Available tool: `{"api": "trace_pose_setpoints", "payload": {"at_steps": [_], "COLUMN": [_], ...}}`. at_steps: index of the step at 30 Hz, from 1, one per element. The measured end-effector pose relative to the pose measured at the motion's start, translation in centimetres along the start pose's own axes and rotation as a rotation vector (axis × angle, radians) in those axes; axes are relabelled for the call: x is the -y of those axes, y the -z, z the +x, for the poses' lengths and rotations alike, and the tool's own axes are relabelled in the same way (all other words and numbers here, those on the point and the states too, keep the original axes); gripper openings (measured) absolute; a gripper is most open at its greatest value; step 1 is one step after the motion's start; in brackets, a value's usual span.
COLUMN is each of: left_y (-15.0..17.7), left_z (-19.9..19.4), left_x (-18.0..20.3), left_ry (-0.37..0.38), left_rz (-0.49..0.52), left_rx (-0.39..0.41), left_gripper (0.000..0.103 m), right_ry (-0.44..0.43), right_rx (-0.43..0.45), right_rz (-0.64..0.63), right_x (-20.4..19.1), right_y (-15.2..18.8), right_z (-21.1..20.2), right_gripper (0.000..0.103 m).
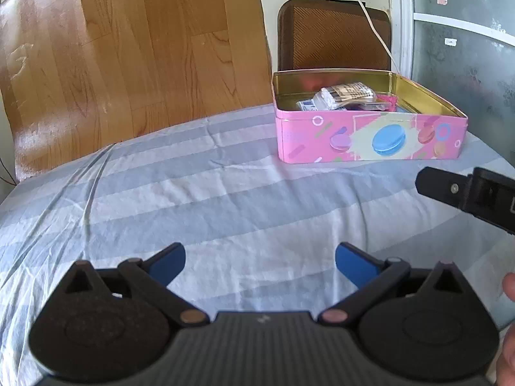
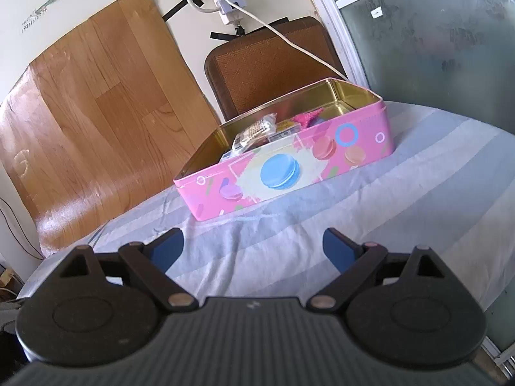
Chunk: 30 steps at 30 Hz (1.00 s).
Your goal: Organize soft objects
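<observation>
A pink macaron-print tin [image 1: 370, 135] stands open on the striped sheet, far right in the left wrist view and centre in the right wrist view [image 2: 289, 173]. Inside lie a clear packet [image 1: 346, 95], a pink soft item [image 1: 386, 99] and flat packs; the packet [image 2: 254, 133] and pink item [image 2: 305, 117] also show from the right. My left gripper [image 1: 260, 265] is open and empty, low over the sheet, well short of the tin. My right gripper [image 2: 253, 251] is open and empty, in front of the tin. Its black body [image 1: 470, 193] shows at the right edge of the left wrist view.
A blue-and-white striped sheet [image 1: 225, 193] covers the surface. Behind stand a wood-pattern sheet [image 1: 128, 64] on the wall, a brown woven cushion [image 1: 334, 35], a white cable [image 2: 289, 38] and a frosted glass door [image 2: 434, 38].
</observation>
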<state>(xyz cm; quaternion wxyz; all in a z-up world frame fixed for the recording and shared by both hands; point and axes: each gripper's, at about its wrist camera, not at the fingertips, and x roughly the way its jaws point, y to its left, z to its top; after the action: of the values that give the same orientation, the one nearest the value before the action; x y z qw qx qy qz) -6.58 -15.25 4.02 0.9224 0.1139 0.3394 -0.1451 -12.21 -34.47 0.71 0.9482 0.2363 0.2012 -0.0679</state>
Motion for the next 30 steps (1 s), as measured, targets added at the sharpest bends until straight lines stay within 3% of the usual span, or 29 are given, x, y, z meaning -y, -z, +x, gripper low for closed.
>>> {"api": "trace_pose_setpoints", "payload": {"at_steps": [30], "left_y": [0.8], "left_z": [0.6], "left_x": [1.1], "left_ry": [0.036], "left_rz": [0.051], "left_rx": [-0.073], "left_gripper": [0.103], "right_ry": [0.014], "right_rx": [-0.018], "right_rz": [0.026], "right_x": [0.7], "right_y": [0.1], "right_z": [0.6], "right_gripper": [0.095]}}
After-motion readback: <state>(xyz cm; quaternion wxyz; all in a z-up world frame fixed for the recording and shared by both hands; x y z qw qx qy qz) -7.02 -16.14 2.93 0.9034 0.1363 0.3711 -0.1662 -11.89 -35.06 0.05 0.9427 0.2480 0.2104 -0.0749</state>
